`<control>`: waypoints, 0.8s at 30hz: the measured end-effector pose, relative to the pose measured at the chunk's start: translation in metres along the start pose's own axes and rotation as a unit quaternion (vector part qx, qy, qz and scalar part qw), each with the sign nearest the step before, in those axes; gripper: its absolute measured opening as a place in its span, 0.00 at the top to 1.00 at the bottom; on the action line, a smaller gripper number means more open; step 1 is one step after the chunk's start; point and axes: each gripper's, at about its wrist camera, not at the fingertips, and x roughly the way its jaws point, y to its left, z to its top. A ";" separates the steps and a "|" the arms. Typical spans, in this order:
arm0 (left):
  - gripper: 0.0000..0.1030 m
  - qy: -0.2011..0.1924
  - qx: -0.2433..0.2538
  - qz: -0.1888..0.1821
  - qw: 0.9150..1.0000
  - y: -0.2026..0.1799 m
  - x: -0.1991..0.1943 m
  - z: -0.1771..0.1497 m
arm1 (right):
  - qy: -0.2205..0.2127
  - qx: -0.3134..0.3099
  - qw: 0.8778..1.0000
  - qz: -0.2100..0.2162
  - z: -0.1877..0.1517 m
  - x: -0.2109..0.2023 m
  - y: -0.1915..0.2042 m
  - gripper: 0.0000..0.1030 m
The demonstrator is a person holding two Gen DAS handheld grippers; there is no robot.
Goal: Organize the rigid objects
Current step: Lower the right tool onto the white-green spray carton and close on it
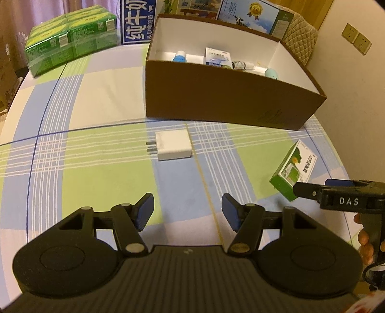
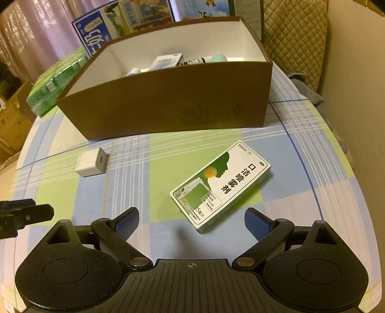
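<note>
Checked tablecloth (image 2: 134, 183): box (image 2: 168, 108), charger (image 2: 92, 162), carton (image 2: 220, 184).

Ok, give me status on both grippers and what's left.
Left gripper open, empty. Right gripper open, empty. White charger and green spray box lie outside brown box. Path unobstructed.

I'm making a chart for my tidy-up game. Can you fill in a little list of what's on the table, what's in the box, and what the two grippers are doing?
left gripper: open, holding nothing, aimed toward the white charger
right gripper: open, holding nothing, just short of the green and white medicine box
still on the tablecloth: white charger, green and white medicine box
brown box: open top, a few small packets and bottles inside
behind it: green packs, milk cartons
</note>
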 end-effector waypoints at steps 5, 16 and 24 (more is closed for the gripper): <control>0.43 0.006 -0.004 0.005 1.000 0.004 0.006 0.000 | 0.006 0.009 1.000 -0.006 0.003 0.010 0.000 0.11; 0.43 0.014 -0.010 0.016 1.000 0.008 0.016 0.001 | 0.025 0.035 0.999 -0.029 0.015 0.036 -0.004 0.11; 0.43 0.014 -0.008 0.015 1.000 0.005 0.024 0.003 | 0.033 0.052 0.997 -0.056 0.024 0.057 -0.010 0.11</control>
